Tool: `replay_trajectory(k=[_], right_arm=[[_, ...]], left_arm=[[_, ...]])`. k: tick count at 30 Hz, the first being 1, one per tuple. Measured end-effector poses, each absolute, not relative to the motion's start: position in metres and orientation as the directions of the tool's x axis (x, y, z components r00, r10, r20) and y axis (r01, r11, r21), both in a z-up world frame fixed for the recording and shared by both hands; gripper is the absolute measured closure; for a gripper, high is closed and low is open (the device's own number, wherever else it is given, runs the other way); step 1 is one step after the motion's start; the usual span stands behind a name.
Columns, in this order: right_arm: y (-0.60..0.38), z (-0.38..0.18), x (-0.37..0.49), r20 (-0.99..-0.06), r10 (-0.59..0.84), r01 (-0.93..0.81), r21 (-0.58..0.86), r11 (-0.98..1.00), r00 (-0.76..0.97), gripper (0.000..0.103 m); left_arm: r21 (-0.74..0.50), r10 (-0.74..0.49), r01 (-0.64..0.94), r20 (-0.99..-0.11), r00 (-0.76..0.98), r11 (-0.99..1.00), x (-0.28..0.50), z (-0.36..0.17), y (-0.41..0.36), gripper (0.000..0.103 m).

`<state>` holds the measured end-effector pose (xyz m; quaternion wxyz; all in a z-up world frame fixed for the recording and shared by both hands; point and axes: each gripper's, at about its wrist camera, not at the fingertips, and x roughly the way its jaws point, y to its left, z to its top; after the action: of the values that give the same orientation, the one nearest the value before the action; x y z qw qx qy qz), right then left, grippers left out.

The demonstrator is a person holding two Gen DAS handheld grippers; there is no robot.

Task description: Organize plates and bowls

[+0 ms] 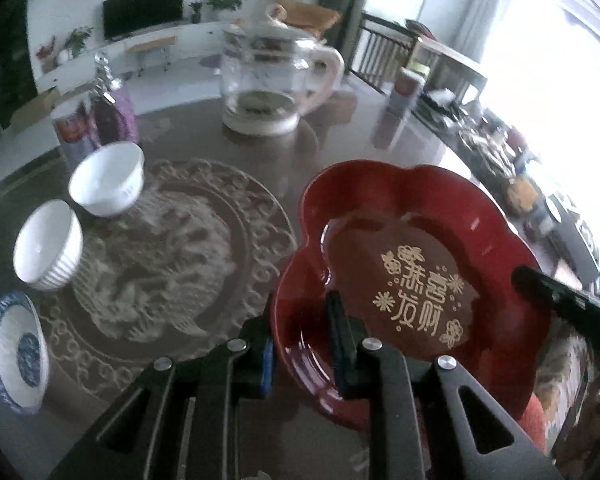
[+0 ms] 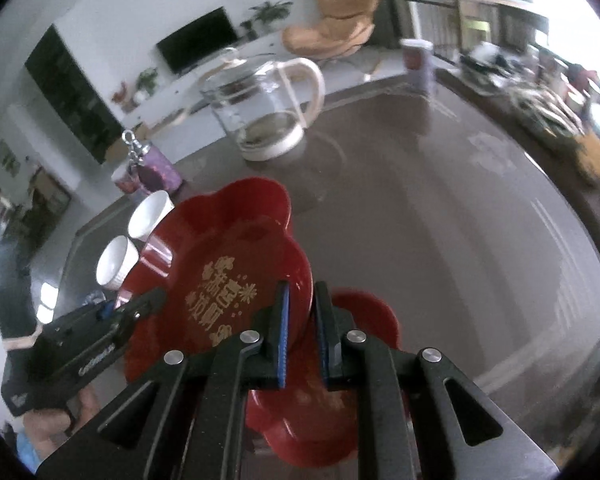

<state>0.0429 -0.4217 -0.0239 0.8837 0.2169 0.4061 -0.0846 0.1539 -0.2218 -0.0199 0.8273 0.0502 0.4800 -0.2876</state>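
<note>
1. The left gripper (image 1: 302, 344) is clamped narrow on the near rim of a red flower-shaped plate (image 1: 412, 272) with gold characters, holding it tilted above the glass-topped round table (image 1: 204, 140).
2. The right gripper (image 2: 302, 332) is pinched nearly closed on the opposite rim of the same plate; the grip looks thin, so I would hold both wrists level to stop it twisting.
3. In the right wrist view a second red plate (image 2: 340, 400) sits below the carried one, though I cannot tell whether it rests on the table. To my eye, nesting the lobes together is the aim.
4. Two white bowls (image 1: 108, 180) and a blue-rimmed dish (image 1: 16, 352) stand well to the left; a glass kettle (image 1: 276, 80) stands beyond. Keep the plate's swing clear of them.
</note>
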Motion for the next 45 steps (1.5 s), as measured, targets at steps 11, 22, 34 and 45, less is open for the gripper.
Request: replay_trajectory(k=[11, 22, 34, 45], right_arm=[[-0.425, -0.075, -0.034, -0.744, -0.050, 0.467, 0.365, 0.806, 0.666, 0.087], [-0.426, -0.100, -0.044, -0.751, -0.075, 0.497, 0.355, 0.791, 0.656, 0.085], [-0.435, -0.098, -0.036, -0.746, -0.130, 0.504, 0.300, 0.810, 0.654, 0.088], [-0.451, -0.066, -0.052, -0.676, -0.174, 0.513, 0.341, 0.788, 0.716, 0.036]], left_arm=[[-0.100, -0.391, 0.638, -0.858, 0.333, 0.764, 0.121, -0.056, -0.267, 0.080], [-0.025, -0.337, 0.670, -0.878, 0.341, 0.742, 0.126, -0.078, -0.296, 0.076], [0.037, -0.279, 0.704, -0.903, 0.328, 0.709, 0.105, -0.080, -0.288, 0.076], [-0.023, -0.377, 0.623, -0.813, 0.443, 0.782, 0.118, -0.001, -0.243, 0.024]])
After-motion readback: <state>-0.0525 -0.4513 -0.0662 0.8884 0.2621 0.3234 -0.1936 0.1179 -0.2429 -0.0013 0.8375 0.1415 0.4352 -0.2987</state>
